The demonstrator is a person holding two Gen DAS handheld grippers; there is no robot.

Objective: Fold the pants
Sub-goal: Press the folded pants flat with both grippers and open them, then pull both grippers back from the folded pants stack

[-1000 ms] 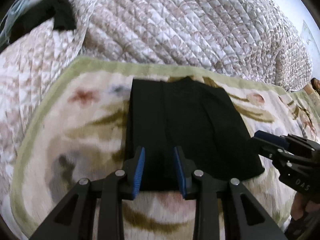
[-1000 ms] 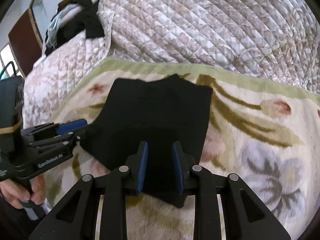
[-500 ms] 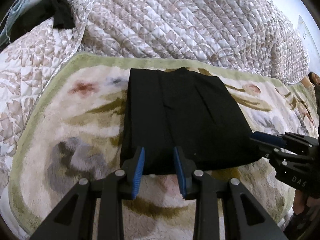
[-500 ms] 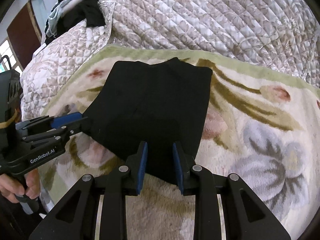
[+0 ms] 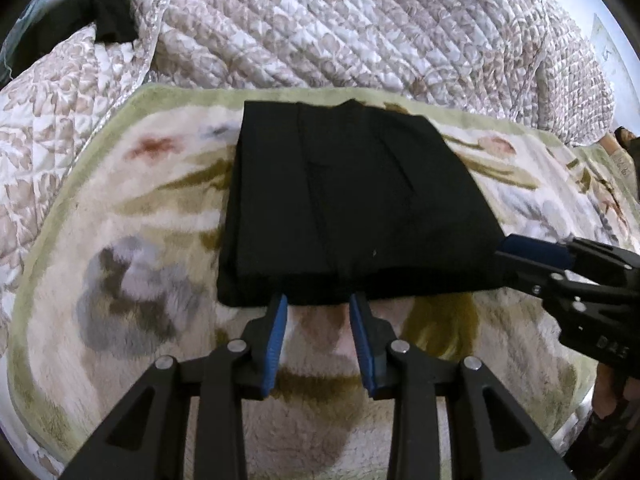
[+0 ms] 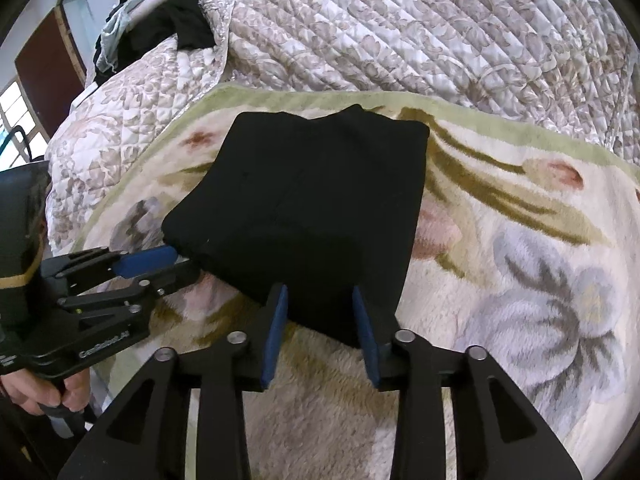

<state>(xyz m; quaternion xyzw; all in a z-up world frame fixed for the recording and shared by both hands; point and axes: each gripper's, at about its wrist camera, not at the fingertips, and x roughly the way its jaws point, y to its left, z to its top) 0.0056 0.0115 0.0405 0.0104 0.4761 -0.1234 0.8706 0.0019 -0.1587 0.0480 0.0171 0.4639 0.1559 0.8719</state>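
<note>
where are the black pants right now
The black pants lie folded on the floral blanket, centred in both wrist views just beyond the open left gripper and right gripper, with the quilted bedspread behind.

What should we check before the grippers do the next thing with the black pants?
1. Black pants folded into a compact block: ok.
2. Pants fully on the flowery blanket: ok.
3. Left gripper open, nothing held: ok.
4. Right gripper open, its fingers either side of the near edge: ok.
5. Grippers apart from each other: ok.
6. Layers underneath lined up: cannot tell.
</note>
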